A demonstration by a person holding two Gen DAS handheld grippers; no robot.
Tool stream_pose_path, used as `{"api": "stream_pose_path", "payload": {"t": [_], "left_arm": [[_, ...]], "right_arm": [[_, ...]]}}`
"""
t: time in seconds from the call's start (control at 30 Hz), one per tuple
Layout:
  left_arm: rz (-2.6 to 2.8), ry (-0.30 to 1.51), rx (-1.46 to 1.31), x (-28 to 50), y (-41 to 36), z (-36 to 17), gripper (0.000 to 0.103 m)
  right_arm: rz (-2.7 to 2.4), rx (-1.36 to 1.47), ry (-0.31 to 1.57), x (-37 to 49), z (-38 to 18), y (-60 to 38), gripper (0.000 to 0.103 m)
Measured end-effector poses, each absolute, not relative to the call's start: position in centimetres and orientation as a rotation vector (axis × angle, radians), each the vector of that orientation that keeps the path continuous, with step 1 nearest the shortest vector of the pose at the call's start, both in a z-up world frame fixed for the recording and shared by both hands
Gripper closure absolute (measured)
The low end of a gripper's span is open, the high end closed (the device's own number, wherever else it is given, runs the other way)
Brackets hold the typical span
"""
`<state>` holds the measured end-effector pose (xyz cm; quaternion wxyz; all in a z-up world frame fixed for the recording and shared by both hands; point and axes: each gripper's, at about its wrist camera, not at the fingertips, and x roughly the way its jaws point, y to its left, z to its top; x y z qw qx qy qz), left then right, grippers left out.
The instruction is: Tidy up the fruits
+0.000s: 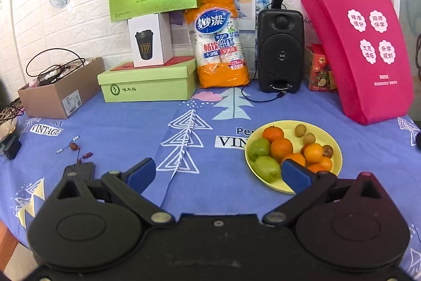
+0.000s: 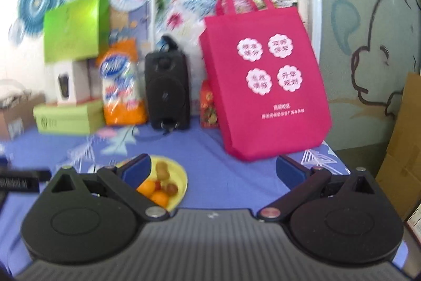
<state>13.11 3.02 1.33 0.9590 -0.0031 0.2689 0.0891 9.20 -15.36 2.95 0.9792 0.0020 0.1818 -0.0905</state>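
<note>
A yellow plate on the blue tablecloth holds several oranges, two green fruits and a few small brown-green fruits. My left gripper is open and empty above the cloth, its right finger over the plate's near edge. My right gripper is open and empty; the plate with its fruit lies just behind its left finger. This view is blurred.
A pink tote bag stands at the back right, a black speaker with a cable, an orange cup pack, green boxes and a cardboard box along the wall. Beads lie at left.
</note>
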Motion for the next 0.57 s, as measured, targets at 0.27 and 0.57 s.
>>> {"api": "stream_pose_path", "payload": {"t": [0.27, 0.57], "left_arm": [[0.141, 0.532, -0.025, 9.2, 2.1, 0.6, 0.000], [0.114, 0.451, -0.015, 6.5, 0.6, 0.9, 0.000]], "right_arm": [[-0.130, -0.022, 0.415, 6.4, 0.7, -13.9, 0.000], [-0.131, 0.001, 0.406, 4.9, 0.7, -15.1, 0.000]]}}
